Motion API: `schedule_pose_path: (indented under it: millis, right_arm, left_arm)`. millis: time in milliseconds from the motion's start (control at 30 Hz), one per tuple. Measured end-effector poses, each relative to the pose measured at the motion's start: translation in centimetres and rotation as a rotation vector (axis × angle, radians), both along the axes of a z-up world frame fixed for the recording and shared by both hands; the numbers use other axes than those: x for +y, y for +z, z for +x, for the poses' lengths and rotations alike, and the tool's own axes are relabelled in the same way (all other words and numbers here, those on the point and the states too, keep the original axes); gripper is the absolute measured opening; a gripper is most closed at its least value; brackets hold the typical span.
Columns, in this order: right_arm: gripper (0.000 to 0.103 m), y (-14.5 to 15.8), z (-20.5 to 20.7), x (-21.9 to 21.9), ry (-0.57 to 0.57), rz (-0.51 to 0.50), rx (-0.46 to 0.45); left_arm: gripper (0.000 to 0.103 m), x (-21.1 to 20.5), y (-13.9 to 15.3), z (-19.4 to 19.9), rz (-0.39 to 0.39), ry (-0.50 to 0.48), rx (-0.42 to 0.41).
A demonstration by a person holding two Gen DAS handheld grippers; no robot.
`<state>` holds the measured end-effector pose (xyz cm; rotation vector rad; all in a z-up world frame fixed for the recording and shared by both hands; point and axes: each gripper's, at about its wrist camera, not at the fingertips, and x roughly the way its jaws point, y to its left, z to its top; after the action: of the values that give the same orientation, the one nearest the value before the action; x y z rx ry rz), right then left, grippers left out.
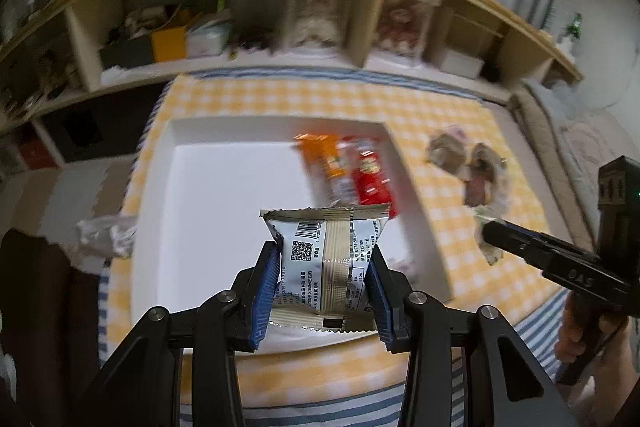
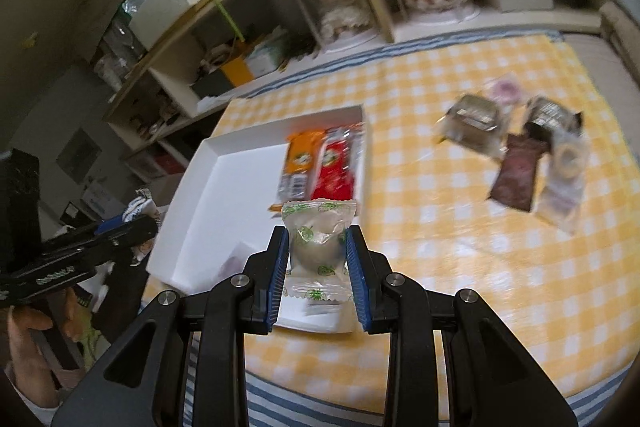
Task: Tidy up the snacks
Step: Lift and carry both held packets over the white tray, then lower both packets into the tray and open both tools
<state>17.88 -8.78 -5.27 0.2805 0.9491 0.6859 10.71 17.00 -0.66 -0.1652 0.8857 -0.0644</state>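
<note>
Two blue, ribbed pads of the left gripper (image 1: pixel 325 267) pinched a flat, silvery foil packet (image 1: pixel 326 259) in the left wrist view, its back seam, barcode and small print facing the camera and its crimped top edge standing upright. It hung over the near part of a shallow white tray (image 1: pixel 224 195) with smooth, square walls. Against the tray's far right wall lay a glossy orange packet (image 1: pixel 322 157) beside a red one (image 1: pixel 370 179), both blurred. The tray sat on a yellow-and-white checked cloth (image 1: pixel 440 107), and a loose heap of wrapped snacks (image 1: pixel 468 167) lay on the cloth to the right of it. At the right edge the black right gripper (image 1: pixel 520 247) showed, held by a hand (image 1: pixel 576 331). In the right wrist view, the right gripper (image 2: pixel 317 269) was clamped narrowly on a clear crinkly wrapper (image 2: pixel 318 247) printed with green leaf marks, holding something round and pale. It hovered above the tray's (image 2: pixel 208 187) near right corner. The orange (image 2: pixel 300 163) and red (image 2: pixel 336 171) packets lay side by side inside, touching. The loose snacks (image 2: pixel 520 155) on the cloth (image 2: pixel 440 267) included a dark brown flat bar and clear pouches, well apart from the tray.
</note>
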Motion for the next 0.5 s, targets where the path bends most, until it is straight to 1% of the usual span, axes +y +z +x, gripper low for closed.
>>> schedule_pose_path:
  millis: [67, 133, 300, 433, 500]
  right_arm:
    - [0.03, -0.6, 0.0, 1.1, 0.019, 0.003, 0.025]
    - [0.03, -1.5, 0.1, 2.4, 0.038, 0.008, 0.055]
    - [0.03, -3.8, 0.2, 5.5, 0.083, 0.017, 0.131]
    - [0.03, -4.8, 0.0, 7.2, 0.111, -0.002, 0.143]
    - [0.03, -5.3, -0.2, 7.8, 0.124, -0.012, 0.147]
  left_arm:
    - [0.042, 1.0, -1.1, 0.0, -0.005, 0.018, 0.04]
    - [0.042, 2.0, -2.3, 0.3, 0.009, 0.038, 0.085]
    - [0.042, 3.3, -4.9, 2.6, 0.009, 0.059, 0.189]
    - [0.042, 3.8, -6.7, 4.1, 0.032, 0.063, 0.249]
    - [0.042, 3.6, -7.2, 5.0, 0.038, 0.062, 0.262]
